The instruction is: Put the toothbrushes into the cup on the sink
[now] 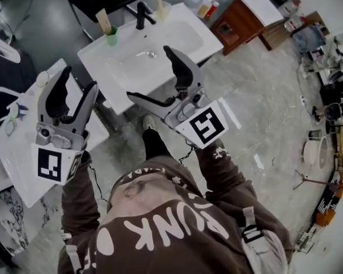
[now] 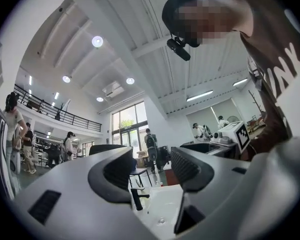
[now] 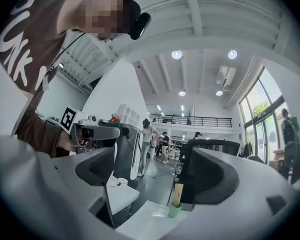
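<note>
A white sink (image 1: pixel 177 36) with a black faucet (image 1: pixel 141 15) stands ahead of me. On its left rim sits a green cup (image 1: pixel 111 37) with a beige stick-like thing (image 1: pixel 104 21) upright in it. The same green cup (image 3: pixel 175 210) shows between the jaws in the right gripper view. A pale cup (image 1: pixel 161 9) with a thin stick stands behind the faucet. My left gripper (image 1: pixel 80 79) is open over the white side table (image 1: pixel 23 153) and holds nothing. My right gripper (image 1: pixel 150 73) hovers wide open over the sink's front edge, also with nothing in it. No toothbrush is clearly recognisable.
The side table carries a small cup (image 1: pixel 43 79) and a few small items (image 1: pixel 14 116) that I cannot make out. A brown cabinet (image 1: pixel 240 19) stands right of the sink. Cables and clutter lie on the floor at the far right (image 1: pixel 326 124). People stand in the hall beyond.
</note>
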A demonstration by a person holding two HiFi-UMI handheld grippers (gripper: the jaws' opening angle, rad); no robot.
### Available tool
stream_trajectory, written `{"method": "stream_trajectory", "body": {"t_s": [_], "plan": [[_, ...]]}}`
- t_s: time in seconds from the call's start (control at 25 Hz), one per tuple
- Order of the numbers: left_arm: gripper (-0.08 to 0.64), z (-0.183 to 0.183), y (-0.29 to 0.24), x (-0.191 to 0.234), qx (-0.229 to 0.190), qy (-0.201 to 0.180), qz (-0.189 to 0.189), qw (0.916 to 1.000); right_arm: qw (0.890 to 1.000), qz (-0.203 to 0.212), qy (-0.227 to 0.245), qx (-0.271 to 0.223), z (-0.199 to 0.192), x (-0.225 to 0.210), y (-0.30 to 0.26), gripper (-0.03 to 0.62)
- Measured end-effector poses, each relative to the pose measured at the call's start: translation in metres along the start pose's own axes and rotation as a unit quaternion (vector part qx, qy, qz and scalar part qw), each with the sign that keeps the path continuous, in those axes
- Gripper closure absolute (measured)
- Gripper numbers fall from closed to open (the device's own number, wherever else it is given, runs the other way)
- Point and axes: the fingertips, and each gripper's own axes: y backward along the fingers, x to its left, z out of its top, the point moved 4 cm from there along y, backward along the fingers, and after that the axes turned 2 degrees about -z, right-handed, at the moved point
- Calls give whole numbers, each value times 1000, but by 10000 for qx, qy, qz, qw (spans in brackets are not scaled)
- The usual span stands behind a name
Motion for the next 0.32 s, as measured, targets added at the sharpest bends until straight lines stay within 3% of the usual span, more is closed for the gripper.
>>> {"method": "stream_trajectory", "body": {"t_s": [0.32], "plan": [[322,44,99,-44,-123,20,-196,9997,9998,-174,-1,135,31,109,48,117]]}}
